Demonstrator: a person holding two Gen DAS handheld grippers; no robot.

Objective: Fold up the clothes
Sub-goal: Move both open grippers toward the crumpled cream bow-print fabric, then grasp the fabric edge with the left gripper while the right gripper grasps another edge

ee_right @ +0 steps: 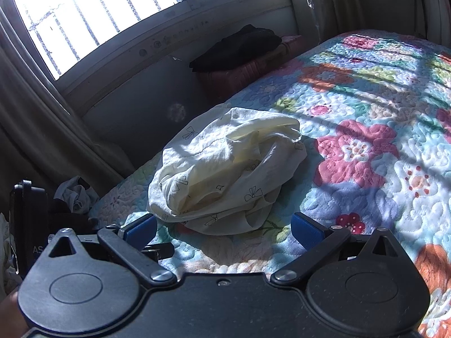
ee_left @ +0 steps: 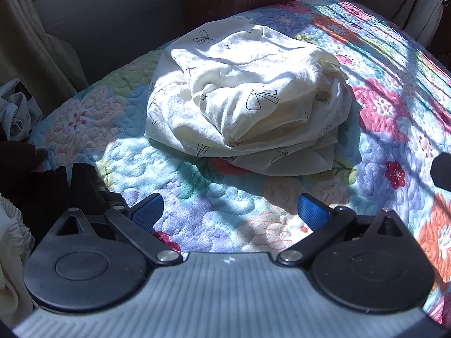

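Observation:
A cream garment with small black bow prints [ee_left: 245, 101] lies bunched in a loose heap on a floral quilted bedspread [ee_left: 197, 197]. It also shows in the right wrist view [ee_right: 225, 169]. My left gripper [ee_left: 229, 211] is open and empty, just in front of the heap's near edge, apart from it. My right gripper [ee_right: 224, 232] is open and empty, its blue fingertips [ee_right: 305, 232] on either side of the heap's near edge, just short of the cloth. The left gripper's body [ee_right: 28, 225] shows at the left edge of the right wrist view.
Dark clothes [ee_left: 56, 188] and a grey crumpled garment [ee_left: 17, 112] lie at the bed's left edge. A pink case [ee_right: 248, 73] with a black cloth [ee_right: 239, 46] on it stands under the window [ee_right: 93, 5]. Curtains [ee_right: 42, 129] hang at left.

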